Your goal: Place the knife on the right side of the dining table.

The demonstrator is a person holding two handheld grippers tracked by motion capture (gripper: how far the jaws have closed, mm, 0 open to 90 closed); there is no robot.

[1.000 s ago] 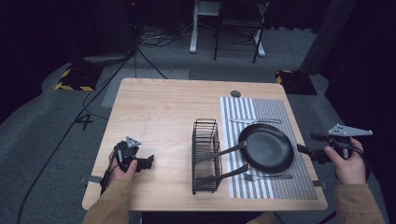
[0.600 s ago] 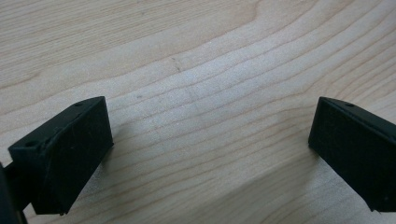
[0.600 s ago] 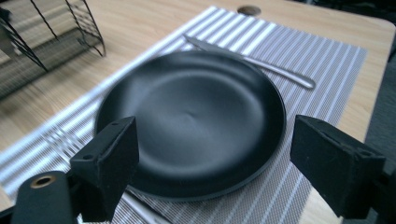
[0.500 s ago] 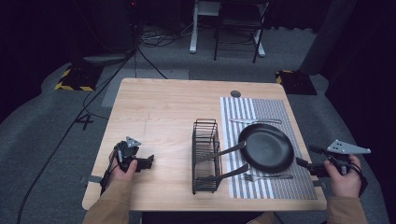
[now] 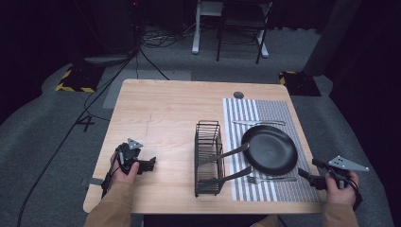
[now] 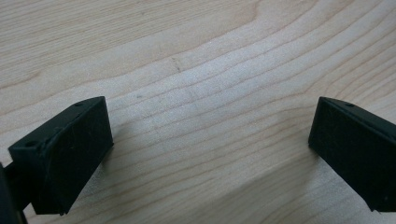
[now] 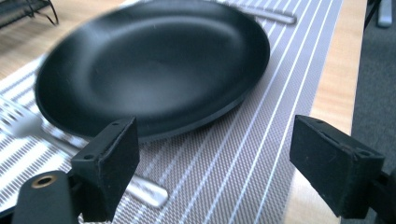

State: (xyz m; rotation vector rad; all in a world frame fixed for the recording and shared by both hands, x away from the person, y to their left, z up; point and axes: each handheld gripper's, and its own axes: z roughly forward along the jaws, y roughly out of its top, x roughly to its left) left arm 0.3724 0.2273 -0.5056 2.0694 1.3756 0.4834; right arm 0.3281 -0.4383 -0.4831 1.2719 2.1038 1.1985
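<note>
Right gripper jaws spread wide, empty, near black plate and fork; left gripper spread wide over bare table.

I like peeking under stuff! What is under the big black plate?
The black plate sits on a striped placemat, which lies on the wooden table. Whatever the plate covers cannot be seen.

Fork blurred, its tines cut off at the right gripper view's left edge.
</note>
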